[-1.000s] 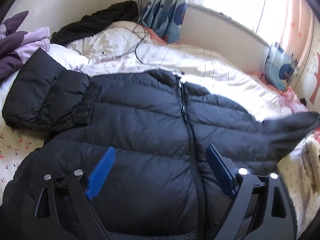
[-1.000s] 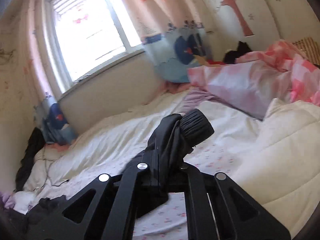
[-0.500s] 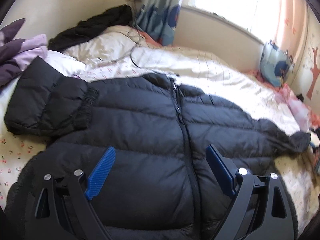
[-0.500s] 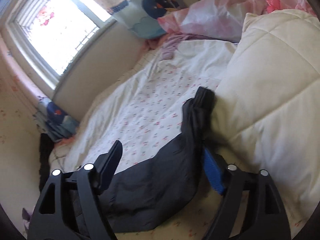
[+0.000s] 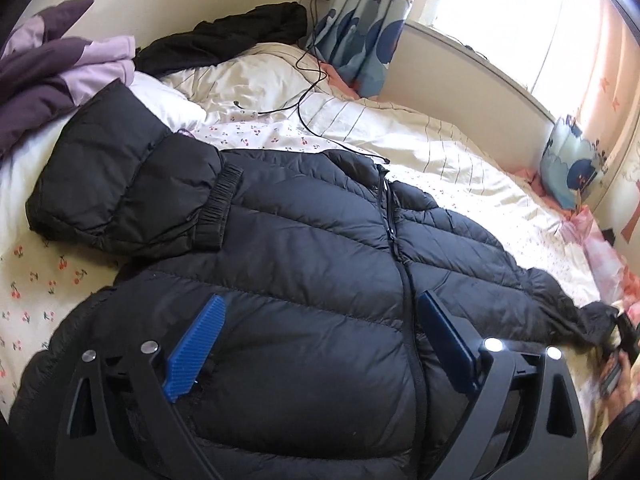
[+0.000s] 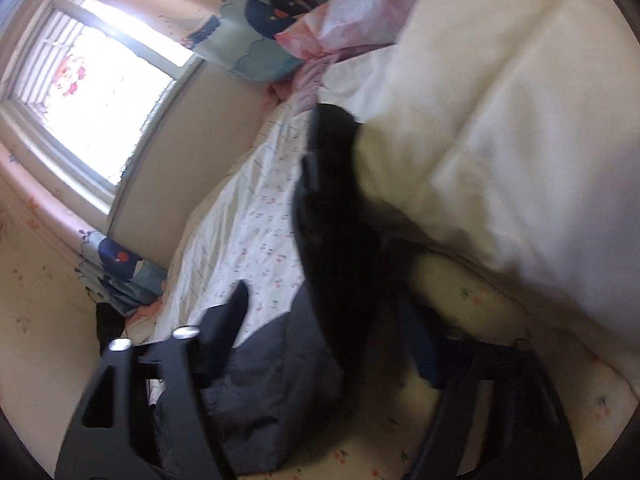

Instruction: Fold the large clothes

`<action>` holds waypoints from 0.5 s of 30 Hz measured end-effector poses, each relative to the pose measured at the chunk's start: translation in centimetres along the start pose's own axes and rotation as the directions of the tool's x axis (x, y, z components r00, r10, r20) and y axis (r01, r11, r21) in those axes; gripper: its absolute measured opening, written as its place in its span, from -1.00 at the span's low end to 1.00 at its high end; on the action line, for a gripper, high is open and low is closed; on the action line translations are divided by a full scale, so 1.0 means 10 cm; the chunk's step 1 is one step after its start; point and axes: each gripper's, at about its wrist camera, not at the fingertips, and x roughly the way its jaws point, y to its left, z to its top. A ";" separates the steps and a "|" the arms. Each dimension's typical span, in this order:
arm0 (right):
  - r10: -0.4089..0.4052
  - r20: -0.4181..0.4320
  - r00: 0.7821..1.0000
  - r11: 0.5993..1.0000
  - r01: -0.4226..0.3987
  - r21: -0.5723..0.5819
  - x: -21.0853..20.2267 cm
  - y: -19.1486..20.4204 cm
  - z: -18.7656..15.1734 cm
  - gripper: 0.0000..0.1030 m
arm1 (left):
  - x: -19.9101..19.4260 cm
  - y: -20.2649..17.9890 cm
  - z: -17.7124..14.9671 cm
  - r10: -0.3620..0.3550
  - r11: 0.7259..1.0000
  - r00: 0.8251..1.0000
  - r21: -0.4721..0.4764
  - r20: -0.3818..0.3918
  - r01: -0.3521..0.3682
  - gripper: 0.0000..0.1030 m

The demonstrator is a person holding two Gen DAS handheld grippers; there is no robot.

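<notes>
Blue ribbed pads line the left tongs (image 5: 320,336), which hang spread apart and empty just above the lower front of a black puffer jacket (image 5: 320,264). Directly beneath and ahead of them the jacket lies zipped and face up on the bed (image 5: 460,160), its zipper (image 5: 394,240) running away from the tongs toward the collar. Ahead and to their left, one sleeve (image 5: 132,192) is already folded in across the chest, probably to narrow the jacket. Far to their right, the other sleeve (image 5: 576,312) stretches outward.

From the right wrist view, blurred, the right tongs (image 6: 332,320) are released, fingers wide, with that dark sleeve (image 6: 336,240) lying between them and running ahead beside a cream duvet (image 6: 500,120). They seem placed to close on it and fold it inward next.
</notes>
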 end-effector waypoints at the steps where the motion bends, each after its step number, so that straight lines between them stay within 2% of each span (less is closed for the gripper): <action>1: 0.003 -0.010 1.000 1.000 -0.003 -0.003 0.05 0.02 0.02 -0.44 | -0.03 -0.01 0.00 0.005 1.000 1.000 0.010 0.010 -0.005 0.80; 2: 0.000 -0.012 1.000 1.000 0.000 -0.011 0.10 0.06 0.06 -0.79 | -0.05 -0.01 0.01 0.012 1.000 1.000 0.017 0.020 -0.012 0.80; 3: 0.005 -0.004 1.000 1.000 -0.005 -0.020 0.12 0.14 0.09 -0.89 | -0.09 0.00 0.01 0.025 0.999 0.999 0.029 0.037 -0.027 0.80; 5: 0.033 0.013 0.999 0.998 -0.032 -0.045 0.10 0.29 0.13 -0.91 | -0.13 0.01 0.01 0.049 0.998 0.998 0.045 0.048 -0.052 0.80; 8: 0.088 0.045 0.995 0.990 -0.083 -0.115 -0.04 0.74 0.18 -0.91 | -0.10 0.05 0.01 0.077 0.995 0.997 0.067 0.022 -0.079 0.80; 11: 0.168 0.077 0.983 0.972 -0.152 -0.179 -0.24 1.26 0.18 -0.91 | -0.02 0.08 0.01 0.142 0.985 0.990 0.099 -0.014 -0.140 0.80; 15: 0.284 0.070 0.956 0.927 -0.255 -0.275 -0.45 2.07 0.09 -0.91 | 0.02 0.14 0.00 0.145 0.985 0.987 0.101 -0.064 -0.138 0.80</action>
